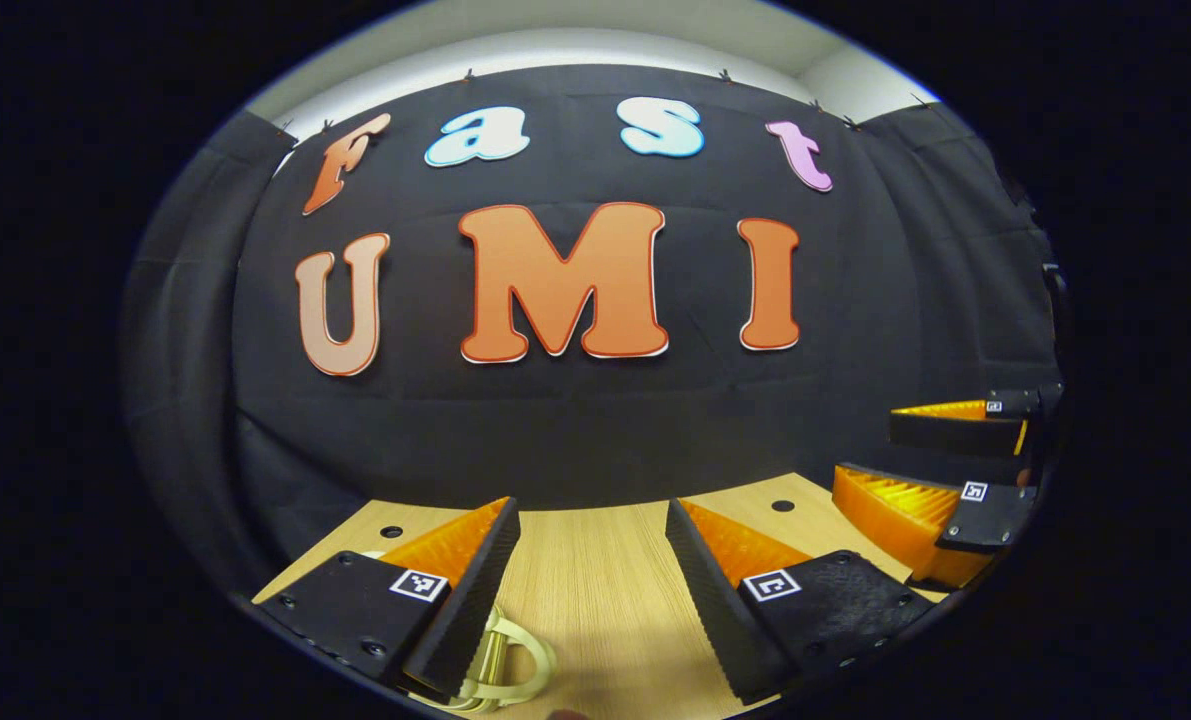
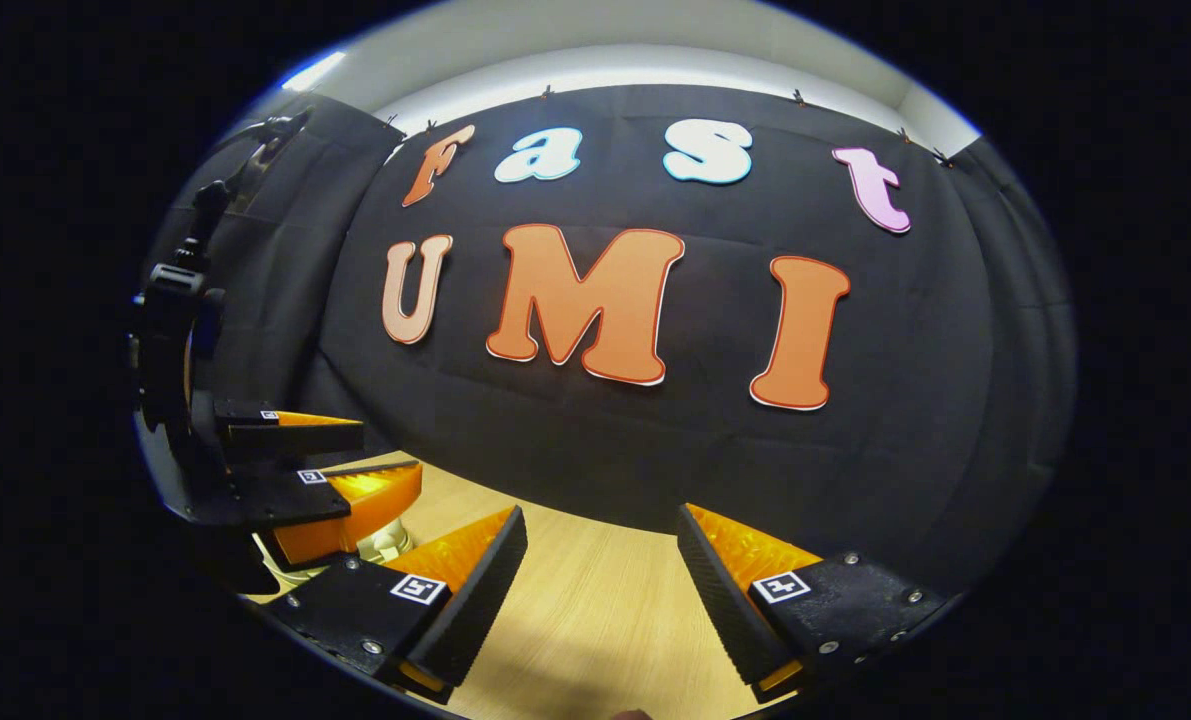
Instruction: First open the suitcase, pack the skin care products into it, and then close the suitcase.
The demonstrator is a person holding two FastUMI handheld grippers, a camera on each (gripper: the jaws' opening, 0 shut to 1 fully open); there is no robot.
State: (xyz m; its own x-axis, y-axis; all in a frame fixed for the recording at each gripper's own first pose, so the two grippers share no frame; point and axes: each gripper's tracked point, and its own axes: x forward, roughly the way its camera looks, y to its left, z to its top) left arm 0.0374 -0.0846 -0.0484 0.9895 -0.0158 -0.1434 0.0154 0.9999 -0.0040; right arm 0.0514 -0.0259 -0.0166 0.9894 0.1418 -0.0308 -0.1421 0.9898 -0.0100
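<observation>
Left gripper view: left gripper (image 1: 593, 560) sits low in the frame, jaws spread wide with bare wood grain between them, pinching nothing. Counter (image 1: 605, 590) is light wood, with two small dark holes near its far edge. At bottom left, just beside and partly under the left finger, lies a cream-coloured looped handle with a brass-toned bar (image 1: 507, 660); what it belongs to cannot be told from this angle, and the rest of it is hidden. Right gripper (image 1: 940, 460) appears at the right edge of the frame, turned sideways, its two fingers stacked one above the other with a clear gap between them, holding nothing.

Right gripper view: right gripper (image 2: 600, 570) at bottom centre, jaws spread, only counter (image 2: 595, 620) between them. Left gripper (image 2: 360, 465) enters from the left edge, fingers apart. Below its lower finger, a cream-coloured object (image 2: 385, 545) rests on the counter at lower left, mostly hidden. Black cloth wall (image 2: 655, 450) stands behind the counter's far edge.
</observation>
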